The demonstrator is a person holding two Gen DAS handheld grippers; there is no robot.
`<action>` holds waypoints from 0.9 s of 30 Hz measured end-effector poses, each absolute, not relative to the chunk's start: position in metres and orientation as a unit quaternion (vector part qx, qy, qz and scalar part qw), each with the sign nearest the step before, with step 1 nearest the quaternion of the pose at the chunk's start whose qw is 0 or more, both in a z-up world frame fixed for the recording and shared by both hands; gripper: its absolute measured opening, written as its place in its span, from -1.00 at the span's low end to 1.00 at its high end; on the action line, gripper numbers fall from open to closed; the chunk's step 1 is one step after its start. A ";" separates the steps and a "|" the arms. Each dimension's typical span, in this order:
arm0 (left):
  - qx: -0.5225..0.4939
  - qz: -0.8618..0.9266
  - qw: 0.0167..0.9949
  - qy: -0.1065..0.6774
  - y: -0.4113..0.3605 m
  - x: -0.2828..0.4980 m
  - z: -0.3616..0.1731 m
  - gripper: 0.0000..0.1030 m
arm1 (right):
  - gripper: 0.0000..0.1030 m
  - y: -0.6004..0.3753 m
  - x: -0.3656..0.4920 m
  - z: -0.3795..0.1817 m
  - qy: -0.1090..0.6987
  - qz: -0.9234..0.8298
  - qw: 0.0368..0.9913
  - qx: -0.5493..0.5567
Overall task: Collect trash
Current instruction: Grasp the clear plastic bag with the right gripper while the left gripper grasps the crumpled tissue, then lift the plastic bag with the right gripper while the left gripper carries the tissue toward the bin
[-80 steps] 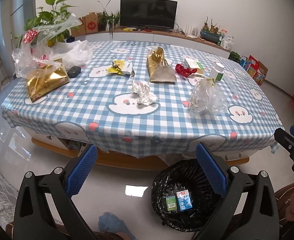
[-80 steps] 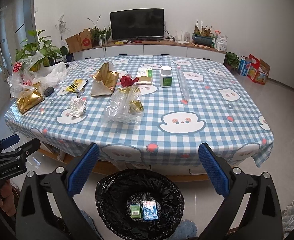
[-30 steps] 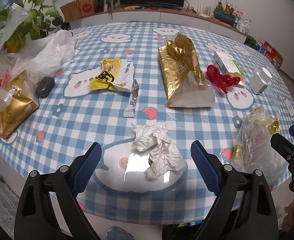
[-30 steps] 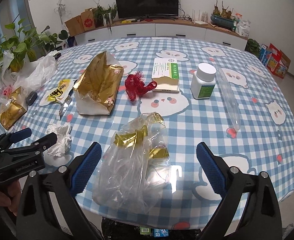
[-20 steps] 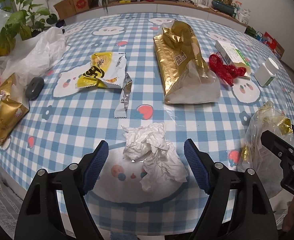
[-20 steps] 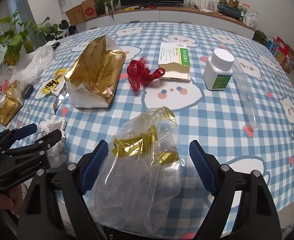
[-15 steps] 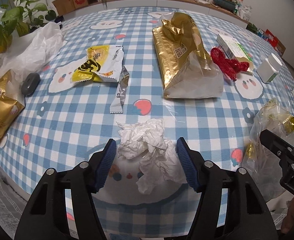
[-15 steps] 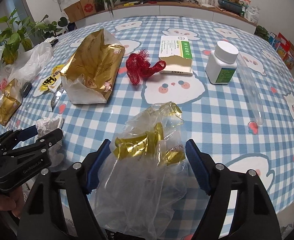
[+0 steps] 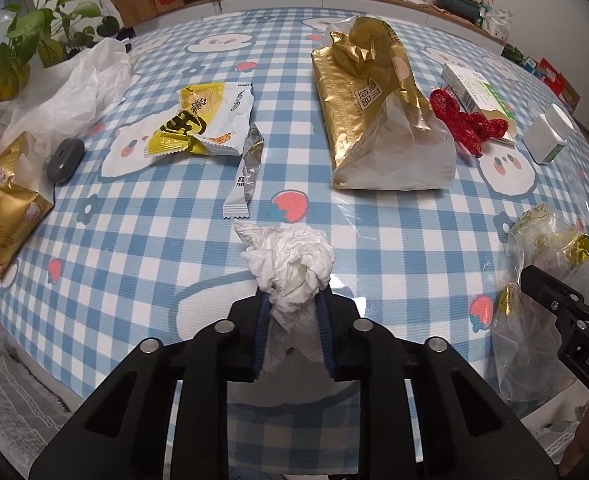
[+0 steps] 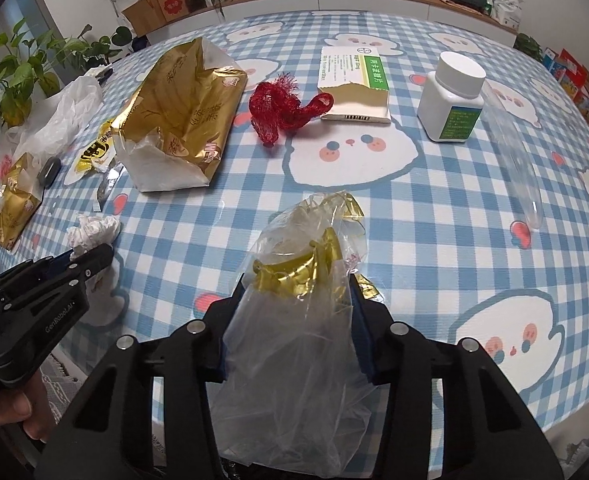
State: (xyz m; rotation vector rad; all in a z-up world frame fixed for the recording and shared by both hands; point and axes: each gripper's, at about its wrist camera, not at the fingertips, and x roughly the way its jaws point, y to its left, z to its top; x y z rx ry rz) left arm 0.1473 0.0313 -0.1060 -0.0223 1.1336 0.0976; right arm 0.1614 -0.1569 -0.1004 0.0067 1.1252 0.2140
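With both sets of jaws closing, the left hand-held gripper (image 9: 291, 316) pinching the crumpled tissue (image 9: 288, 264) and the right hand-held gripper (image 10: 294, 320) squeezing the clear plastic bag (image 10: 298, 320), 2 pieces lie at the worktop's (image 9: 142, 264) near edge, while wrappers, gold bags and other litter are left.

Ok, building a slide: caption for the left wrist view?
Left hand-held gripper closing on crumpled tissue on the checked tablecloth.

"GenRobot.AI" is printed in white on the black body of the left gripper (image 10: 88, 262), and the letters "DAS" show on the right gripper (image 9: 534, 280).
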 end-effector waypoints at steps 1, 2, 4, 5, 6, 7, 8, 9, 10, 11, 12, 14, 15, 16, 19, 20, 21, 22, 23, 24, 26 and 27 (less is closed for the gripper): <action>-0.010 0.047 0.842 0.537 0.031 0.147 -0.106 -0.77 | -0.24 -0.157 0.161 -0.101 0.532 0.100 0.841 0.003; -0.009 0.047 0.842 0.537 0.031 0.147 -0.106 -0.80 | -0.26 -0.157 0.161 -0.101 0.532 0.099 0.841 0.001; -0.010 0.047 0.842 0.537 0.031 0.147 -0.106 -0.83 | -0.28 -0.156 0.160 -0.100 0.530 0.098 0.842 -0.002; -0.013 0.047 0.842 0.538 0.032 0.147 -0.106 -0.83 | -0.28 -0.155 0.160 -0.100 0.529 0.098 0.843 -0.003; -0.014 0.047 0.842 0.538 0.032 0.147 -0.106 -0.84 | -0.28 -0.156 0.160 -0.099 0.528 0.098 0.843 -0.003; -0.015 0.047 0.841 0.538 0.031 0.147 -0.105 -0.84 | -0.28 -0.156 0.159 -0.099 0.528 0.097 0.844 -0.003; -0.015 0.048 0.842 0.538 0.031 0.146 -0.105 -0.85 | -0.29 -0.156 0.159 -0.098 0.527 0.097 0.844 -0.002; -0.015 0.048 0.842 0.536 0.030 0.146 -0.104 -0.85 | -0.29 -0.156 0.159 -0.098 0.527 0.097 0.844 -0.001; -0.016 0.047 0.843 0.535 0.030 0.145 -0.103 -0.85 | -0.30 -0.157 0.159 -0.097 0.526 0.097 0.845 0.001; -0.017 0.046 0.844 0.534 0.029 0.145 -0.102 -0.85 | -0.30 -0.157 0.159 -0.096 0.526 0.096 0.845 0.002; -0.020 0.044 0.844 0.534 0.028 0.143 -0.100 -0.85 | -0.30 -0.157 0.159 -0.095 0.526 0.096 0.845 0.003; -0.034 0.037 0.843 0.535 0.029 0.142 -0.097 -0.85 | -0.30 -0.157 0.158 -0.094 0.525 0.094 0.846 0.001; -0.035 0.036 0.844 0.534 0.029 0.141 -0.096 -0.85 | -0.30 -0.157 0.158 -0.093 0.524 0.093 0.847 -0.001; -0.034 0.036 0.845 0.532 0.028 0.141 -0.094 -0.85 | -0.31 -0.157 0.158 -0.092 0.523 0.091 0.847 -0.002; -0.032 0.035 0.847 0.529 0.027 0.140 -0.091 -0.85 | -0.31 -0.157 0.156 -0.088 0.521 0.089 0.849 -0.002; -0.031 0.036 0.847 0.529 0.026 0.139 -0.091 -0.85 | -0.31 -0.157 0.155 -0.087 0.520 0.088 0.850 -0.003; -0.029 0.036 0.847 0.530 0.026 0.139 -0.091 -0.85 | -0.31 -0.157 0.154 -0.085 0.518 0.087 0.851 -0.003; -0.027 0.037 0.847 0.530 0.024 0.138 -0.091 -0.85 | -0.31 -0.158 0.152 -0.084 0.516 0.086 0.852 -0.003; -0.023 0.038 0.847 0.530 0.023 0.137 -0.091 -0.85 | -0.31 -0.158 0.151 -0.082 0.515 0.086 0.853 -0.003; -0.019 0.038 0.847 0.529 0.021 0.136 -0.090 -0.85 | -0.31 -0.159 0.150 -0.081 0.514 0.085 0.853 -0.003; -0.018 0.036 0.848 0.528 0.019 0.135 -0.090 -0.85 | -0.31 -0.159 0.146 -0.078 0.511 0.084 0.855 -0.004; -0.019 0.035 0.848 0.528 0.018 0.133 -0.089 -0.85 | -0.31 -0.159 0.143 -0.076 0.508 0.084 0.857 -0.006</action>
